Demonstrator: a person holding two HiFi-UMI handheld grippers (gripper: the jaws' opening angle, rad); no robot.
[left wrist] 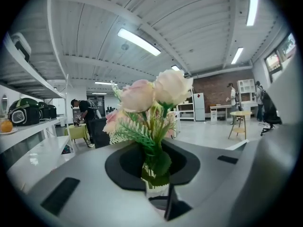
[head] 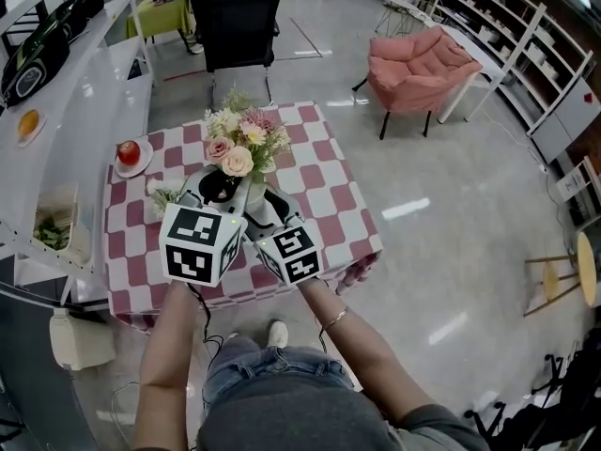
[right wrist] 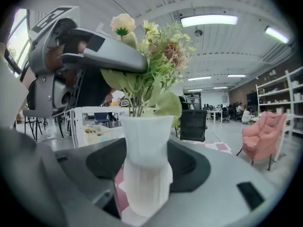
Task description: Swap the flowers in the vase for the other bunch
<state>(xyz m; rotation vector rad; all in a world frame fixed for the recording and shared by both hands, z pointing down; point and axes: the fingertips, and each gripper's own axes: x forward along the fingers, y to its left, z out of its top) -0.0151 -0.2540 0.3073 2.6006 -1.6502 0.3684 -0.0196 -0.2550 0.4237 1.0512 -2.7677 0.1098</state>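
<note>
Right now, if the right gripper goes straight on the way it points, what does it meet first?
The white vase: it stands between the jaws of the right gripper, seemingly gripped, with the flowers above.

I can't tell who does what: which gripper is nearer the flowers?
Left. The left gripper is shut on the flowers at their stems, above the vase; the right gripper grips the vase, below them.

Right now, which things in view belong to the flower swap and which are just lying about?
In the job: flowers, gripped by the left tool; vase, held by the right tool; spare bunch on the table.
Lying about: apple on a plate, orange, armchair, black chair.
</note>
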